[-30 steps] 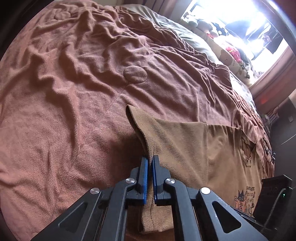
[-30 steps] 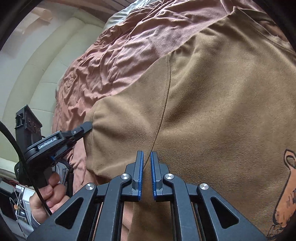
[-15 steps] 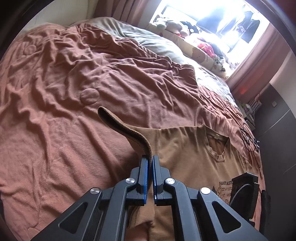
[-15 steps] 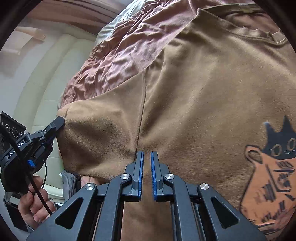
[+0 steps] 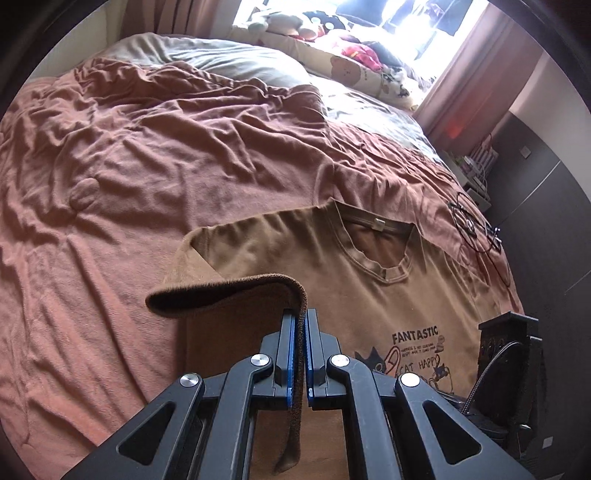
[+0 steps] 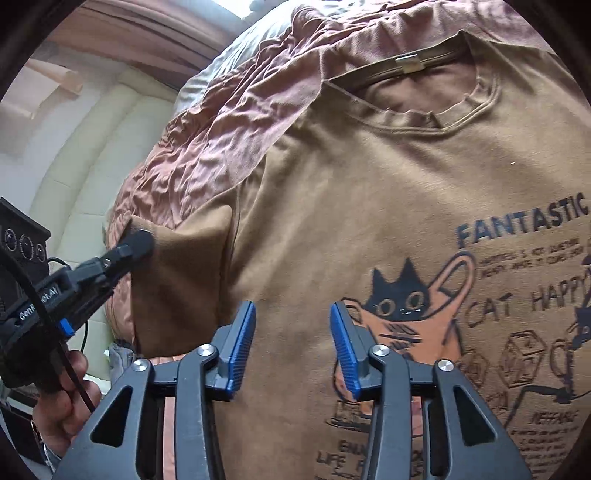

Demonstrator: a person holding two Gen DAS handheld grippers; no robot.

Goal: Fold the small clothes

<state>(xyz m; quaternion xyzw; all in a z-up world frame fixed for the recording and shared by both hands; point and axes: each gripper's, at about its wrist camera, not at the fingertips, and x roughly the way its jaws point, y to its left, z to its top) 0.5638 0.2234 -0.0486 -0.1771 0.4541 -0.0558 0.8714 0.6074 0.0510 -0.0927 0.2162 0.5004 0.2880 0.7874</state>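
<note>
A tan T-shirt [image 5: 369, 280] with a cat print and the word FANTASTIC lies face up on a rust-brown blanket [image 5: 147, 166]. My left gripper [image 5: 300, 321] is shut on the edge of the shirt's sleeve, which arcs up and over the shirt's left side. In the right wrist view the same shirt [image 6: 369, 203] fills the frame, and the left gripper [image 6: 136, 240] pinches the sleeve at the left. My right gripper [image 6: 293, 317] hovers over the shirt's chest; its jaws are opening, with no cloth pressed between the pads.
A grey pillow [image 5: 229, 62] and stuffed toys [image 5: 332, 33] lie at the bed's far end by a bright window. Eyeglasses [image 5: 476, 229] rest on the blanket right of the shirt. A person's hand [image 6: 66, 391] holds the left gripper. A cream padded wall [image 6: 92, 155] stands left.
The left gripper carried the sleeve up and over toward the shirt's middle. The right gripper's jaws went from shut to parted, and the view slid up the shirt to the collar and print.
</note>
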